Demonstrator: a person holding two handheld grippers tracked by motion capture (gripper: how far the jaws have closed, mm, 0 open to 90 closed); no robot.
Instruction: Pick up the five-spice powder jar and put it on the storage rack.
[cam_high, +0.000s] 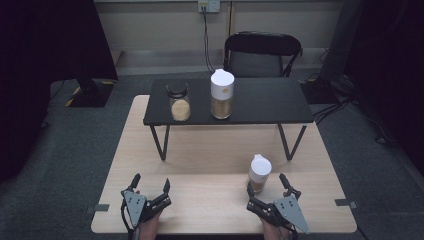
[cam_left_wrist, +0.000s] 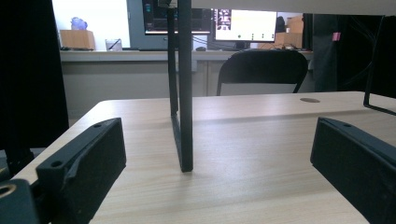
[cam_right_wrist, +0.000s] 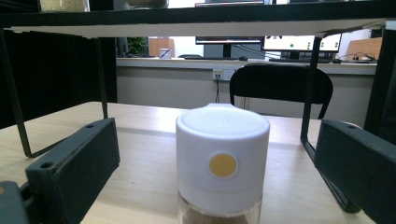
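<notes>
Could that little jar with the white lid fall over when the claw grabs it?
It could. The small jar stands between the open jaws of the right gripper, tall and narrow, so one jaw touching first might tip it. The smooth white lid may slip if squeezed there. Lifted high, it could bump the black shelf.

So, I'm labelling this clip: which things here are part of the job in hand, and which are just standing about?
In the job:
- small white-lidded jar, between the open jaws of the right hand-held gripper

Standing about:
- black-lidded jar on the black shelf
- tall white-lidded jar on that shelf
- chair
</notes>
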